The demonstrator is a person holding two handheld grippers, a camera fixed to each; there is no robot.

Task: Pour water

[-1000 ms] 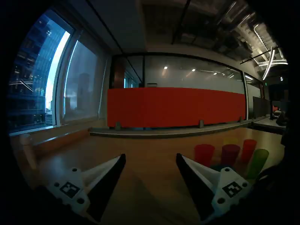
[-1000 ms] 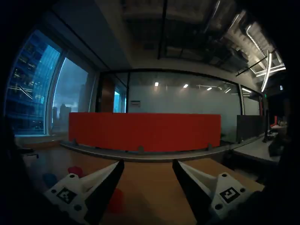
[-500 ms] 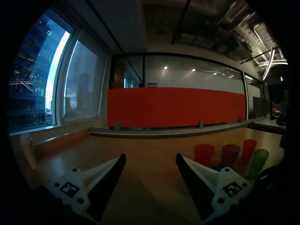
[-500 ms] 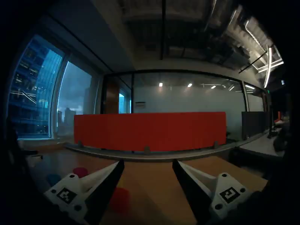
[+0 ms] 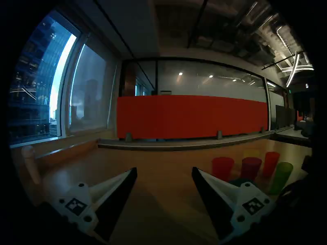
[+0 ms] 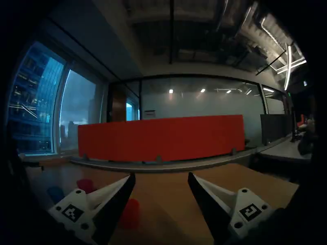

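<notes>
Cups [image 5: 250,167] cluster on the wooden table [image 5: 163,200] at about 4 o'clock in the left gripper view, just past one finger of the left gripper [image 5: 163,169], whose jaws stand wide apart with nothing between them. The room is a dim office: tall windows [image 5: 49,94] at 9 o'clock, a glass wall [image 5: 204,79] toward 12, a long red partition [image 5: 192,116] along the table's far edge, and strip lights [image 5: 296,67] at 2 o'clock. In the cluster the green cup [image 5: 281,177] is nearest, with a red cup [image 5: 222,167], a maroon one and an orange-red cup [image 5: 271,162] in a row behind it. In the right gripper view the right gripper [image 6: 161,175] is likewise spread open and empty above the table, with a dull red cup [image 6: 131,212] at 7 o'clock and a pink cup [image 6: 84,183] and blue cup [image 6: 55,192] at 8 o'clock. Against half a second ago, the left gripper view barely changes, while the right gripper view has tipped, so the partition's right end now sits higher. The dull red cup is partly behind a finger, the blue cup is nearly lost in shadow, a yellowish shape behind the row is too faint to name, and whether any cup holds water cannot be told.
</notes>
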